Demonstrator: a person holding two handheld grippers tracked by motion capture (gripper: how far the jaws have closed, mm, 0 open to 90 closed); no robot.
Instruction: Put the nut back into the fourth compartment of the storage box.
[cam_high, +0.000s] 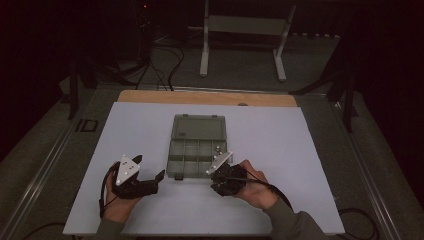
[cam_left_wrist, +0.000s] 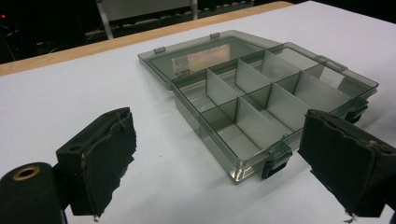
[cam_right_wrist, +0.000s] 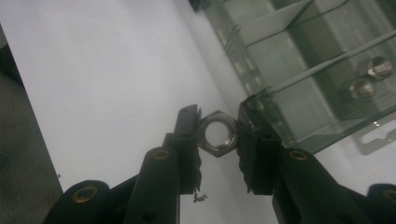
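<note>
Nut (cam_right_wrist: 217, 132) sits clamped between right tool (cam_right_wrist: 218, 135) jaws beside box (cam_right_wrist: 299, 70).

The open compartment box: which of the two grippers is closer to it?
Right. The right gripper, its jaws holding a nut, sits at the box's front right corner; the left gripper rests apart, beyond its front left corner.

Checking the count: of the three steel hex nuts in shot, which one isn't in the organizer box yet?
The steel hex nut clamped in the right gripper, over the white table. The other two nuts lie in a compartment of the clear organizer box.

white mat (cam_high: 280, 135) | wooden table edge (cam_high: 150, 96) | metal stand (cam_high: 245, 25) | floor cables (cam_high: 167, 65)
</note>
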